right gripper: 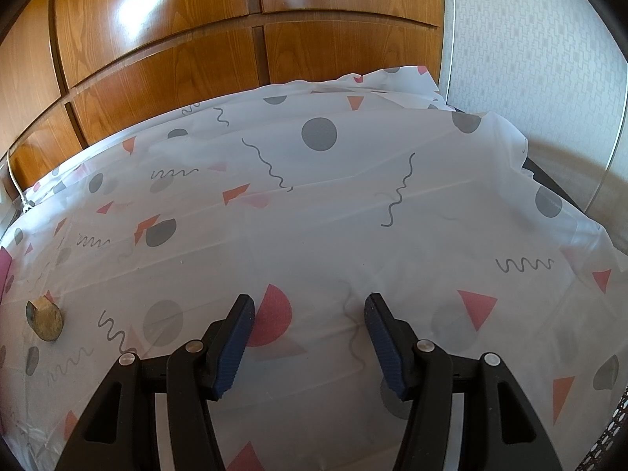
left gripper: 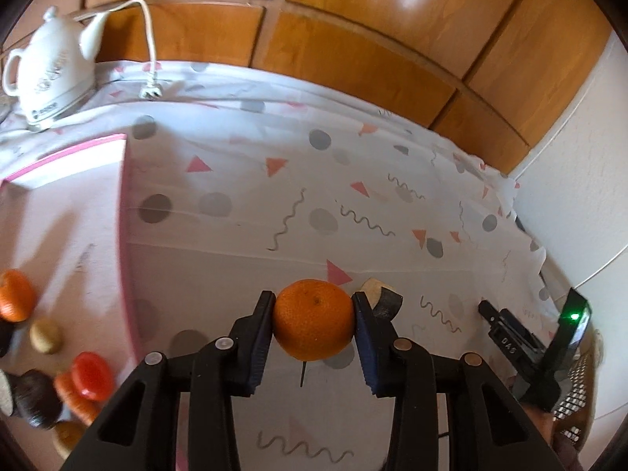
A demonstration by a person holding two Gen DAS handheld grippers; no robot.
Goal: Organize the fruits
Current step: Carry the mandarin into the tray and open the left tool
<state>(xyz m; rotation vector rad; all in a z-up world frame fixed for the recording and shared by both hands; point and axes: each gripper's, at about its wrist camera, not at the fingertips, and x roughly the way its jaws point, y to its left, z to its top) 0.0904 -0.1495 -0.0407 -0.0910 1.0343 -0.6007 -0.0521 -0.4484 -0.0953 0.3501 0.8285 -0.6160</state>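
My left gripper is shut on an orange mandarin, held between its blue pads a little above the patterned tablecloth. Just behind the right pad lies a cut brown piece of food, which also shows at the left edge of the right wrist view. A pink-rimmed tray at the left holds several toy foods, among them an orange piece, a red one and dark brown ones. My right gripper hangs open over bare cloth with nothing between its fingers.
A white electric kettle with its cord and plug stands at the back left. Wooden cabinet doors run behind the table and a white wall closes the right side. The other gripper's black body shows at the right.
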